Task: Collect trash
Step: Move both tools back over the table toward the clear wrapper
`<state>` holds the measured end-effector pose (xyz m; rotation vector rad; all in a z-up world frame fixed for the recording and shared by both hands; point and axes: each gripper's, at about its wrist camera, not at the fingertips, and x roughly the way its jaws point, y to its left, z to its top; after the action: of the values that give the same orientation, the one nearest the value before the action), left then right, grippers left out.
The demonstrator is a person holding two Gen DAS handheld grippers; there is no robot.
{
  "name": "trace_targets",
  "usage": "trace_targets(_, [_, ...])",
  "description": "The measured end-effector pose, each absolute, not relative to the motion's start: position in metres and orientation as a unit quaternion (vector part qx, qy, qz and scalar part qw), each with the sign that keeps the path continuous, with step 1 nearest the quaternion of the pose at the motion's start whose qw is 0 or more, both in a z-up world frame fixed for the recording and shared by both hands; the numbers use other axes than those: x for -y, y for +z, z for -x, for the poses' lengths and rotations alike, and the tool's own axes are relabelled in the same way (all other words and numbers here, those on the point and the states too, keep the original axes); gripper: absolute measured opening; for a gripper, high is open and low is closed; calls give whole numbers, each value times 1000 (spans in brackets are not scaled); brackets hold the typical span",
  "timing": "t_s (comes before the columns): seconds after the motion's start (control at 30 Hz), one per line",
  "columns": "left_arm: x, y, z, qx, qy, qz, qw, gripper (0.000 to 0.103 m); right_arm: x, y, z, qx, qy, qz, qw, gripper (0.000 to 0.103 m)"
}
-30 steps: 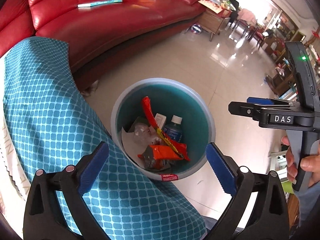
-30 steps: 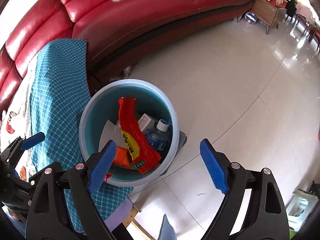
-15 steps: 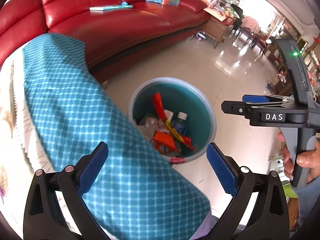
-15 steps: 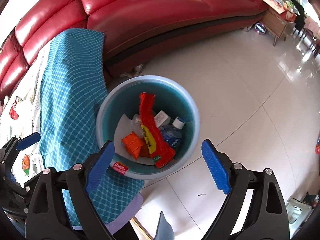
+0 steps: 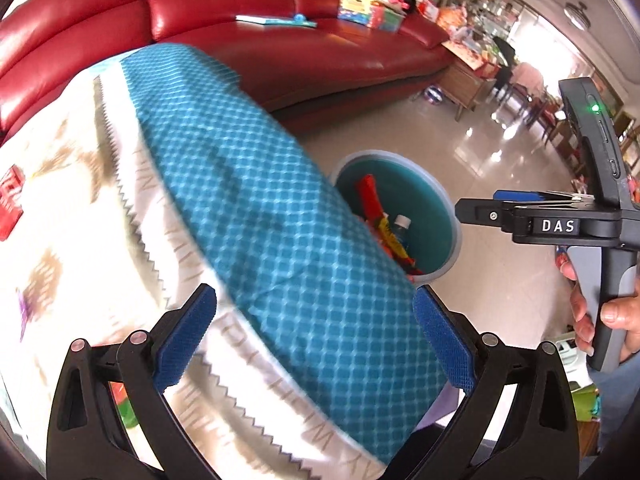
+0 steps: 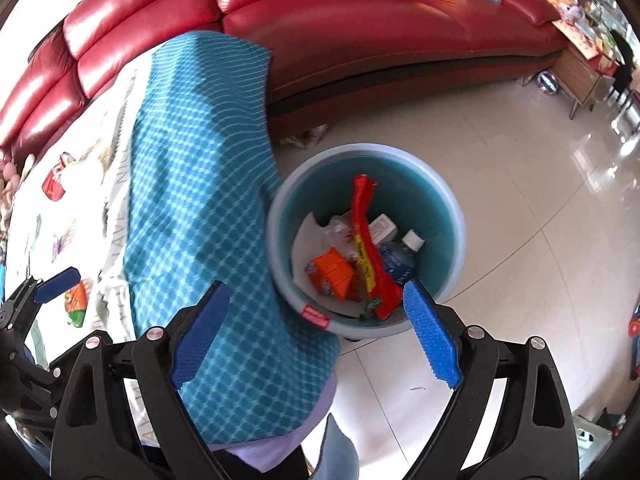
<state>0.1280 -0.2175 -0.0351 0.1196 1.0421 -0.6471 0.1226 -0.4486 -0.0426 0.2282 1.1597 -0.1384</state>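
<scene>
A round teal bin (image 6: 450,208) stands on the floor beside the table; it also shows in the left wrist view (image 5: 444,196). It holds a long red wrapper (image 6: 366,240), an orange carton (image 6: 334,270), a small plastic bottle (image 6: 400,256), a white box and paper. My left gripper (image 5: 314,338) is open and empty over the blue cloth (image 5: 260,200). My right gripper (image 6: 316,332) is open and empty above the bin's near rim; it also shows in the left wrist view (image 5: 500,206).
A table with a white printed cloth (image 5: 68,220) under the blue patterned cloth (image 6: 192,184) lies left. A red leather sofa (image 6: 360,28) curves behind, with a book and boxes on it. Glossy tiled floor (image 6: 520,140) surrounds the bin.
Both grippers have drawn back and left from the bin toward the table. The bin looks smaller and sits further right in the left wrist view. Both stay open.
</scene>
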Motion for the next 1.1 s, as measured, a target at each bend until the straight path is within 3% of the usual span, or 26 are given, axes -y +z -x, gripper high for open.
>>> trace_targets(0.77, [42,-46,-66,-515,-163,27,841,99,287,-44,-111,-572,47,-35,818,85])
trace_targets(1.1, [17,-63,-50,-539,-111,62,832,99,267,-38,-93,-562,76,-33,823,85])
